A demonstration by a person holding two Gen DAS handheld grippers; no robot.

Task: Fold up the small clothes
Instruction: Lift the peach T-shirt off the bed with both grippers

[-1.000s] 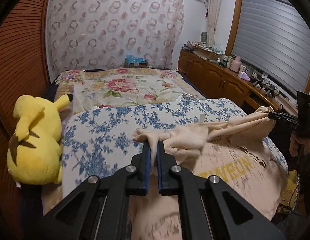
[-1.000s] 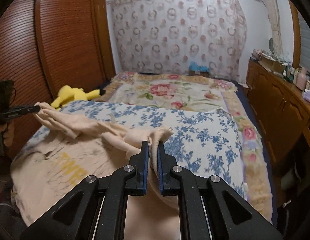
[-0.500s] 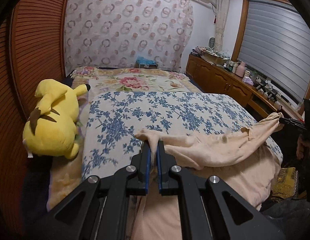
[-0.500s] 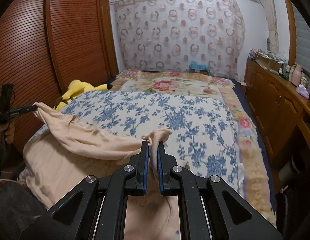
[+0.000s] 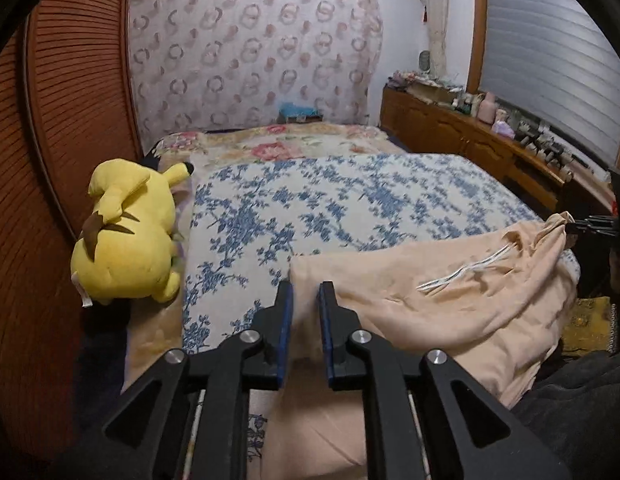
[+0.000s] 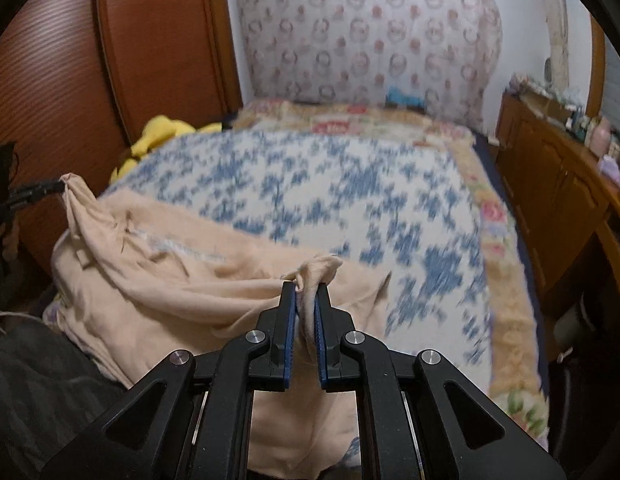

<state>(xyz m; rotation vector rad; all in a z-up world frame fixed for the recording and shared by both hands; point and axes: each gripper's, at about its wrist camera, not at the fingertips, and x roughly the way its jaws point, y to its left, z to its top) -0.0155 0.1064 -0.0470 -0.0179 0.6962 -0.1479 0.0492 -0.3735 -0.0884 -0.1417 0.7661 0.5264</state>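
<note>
Cloth: the peach garment (image 5: 450, 300) looks light and limp, best held at corners. My left gripper (image 5: 305, 300) is opening, its corner lying loose between the jaws; my right gripper (image 6: 305, 294) pinches a bunched corner.

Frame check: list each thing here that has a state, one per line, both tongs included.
Left tongs: jaws opening, garment corner lying between them, pads off it.
Right tongs: shut on a bunched garment corner.
Garment: peach, folded over on the bed's near end, wrinkled, white drawstring showing.
Plush: yellow, lying on its side at the bed's left edge.
Blind: lowered.
</note>
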